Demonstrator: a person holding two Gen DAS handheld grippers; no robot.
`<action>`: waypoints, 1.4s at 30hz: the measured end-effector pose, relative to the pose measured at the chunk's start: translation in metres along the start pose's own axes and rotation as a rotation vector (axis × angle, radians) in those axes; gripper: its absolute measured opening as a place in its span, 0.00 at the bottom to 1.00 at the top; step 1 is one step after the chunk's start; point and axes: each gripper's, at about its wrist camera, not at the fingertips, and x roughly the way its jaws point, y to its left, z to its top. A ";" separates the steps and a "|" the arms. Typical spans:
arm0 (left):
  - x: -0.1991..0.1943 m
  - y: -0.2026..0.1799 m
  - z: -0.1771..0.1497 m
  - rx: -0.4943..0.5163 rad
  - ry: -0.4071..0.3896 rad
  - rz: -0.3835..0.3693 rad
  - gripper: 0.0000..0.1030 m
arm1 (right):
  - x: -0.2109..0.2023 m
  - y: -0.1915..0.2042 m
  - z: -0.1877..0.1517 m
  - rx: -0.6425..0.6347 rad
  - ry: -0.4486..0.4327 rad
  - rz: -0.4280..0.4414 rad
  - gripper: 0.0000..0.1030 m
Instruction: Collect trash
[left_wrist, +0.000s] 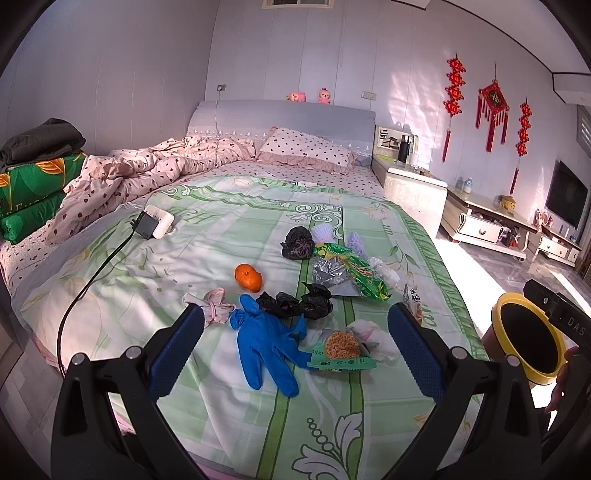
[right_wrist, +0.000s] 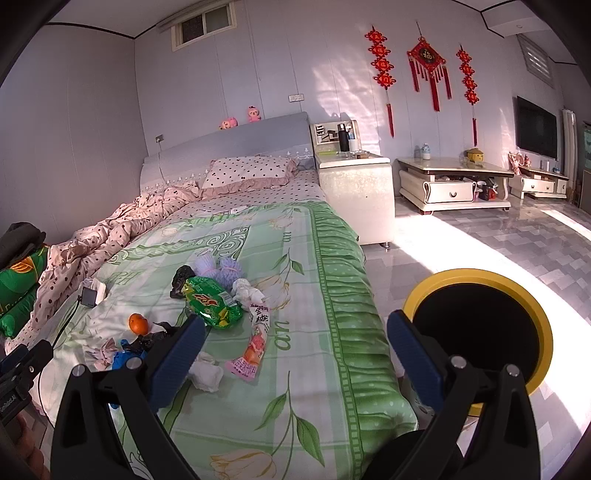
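Observation:
Trash lies scattered on the green bedspread (left_wrist: 229, 417): a blue rubber glove (left_wrist: 266, 347), a noodle packet (left_wrist: 341, 350), black plastic bags (left_wrist: 297, 304), a green snack bag (left_wrist: 356, 273), crumpled tissues (left_wrist: 212, 308) and an orange (left_wrist: 248, 277). My left gripper (left_wrist: 295, 339) is open and empty, held above the glove. My right gripper (right_wrist: 295, 347) is open and empty over the bed's right edge. A pink wrapper (right_wrist: 251, 350), the green snack bag (right_wrist: 212, 302) and white tissue (right_wrist: 207, 373) lie ahead of it. A yellow-rimmed bin (right_wrist: 480, 328) stands on the floor beside the bed.
A charger with black cable (left_wrist: 147, 225) lies on the bed's left. A rumpled pink quilt (left_wrist: 147, 166) and pillow (left_wrist: 306, 151) lie at the head. A white nightstand (right_wrist: 354, 192) and low TV cabinet (right_wrist: 450, 181) stand right. The bin also shows in the left wrist view (left_wrist: 528, 339).

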 end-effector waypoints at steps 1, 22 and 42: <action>0.003 0.004 0.000 -0.008 0.011 -0.001 0.93 | 0.005 0.001 0.000 -0.007 0.019 0.006 0.92; 0.136 0.120 0.000 -0.100 0.235 0.111 0.93 | 0.156 0.017 -0.007 -0.074 0.314 0.004 0.92; 0.222 0.127 -0.015 -0.116 0.321 0.051 0.67 | 0.218 0.035 -0.031 -0.126 0.403 0.031 0.71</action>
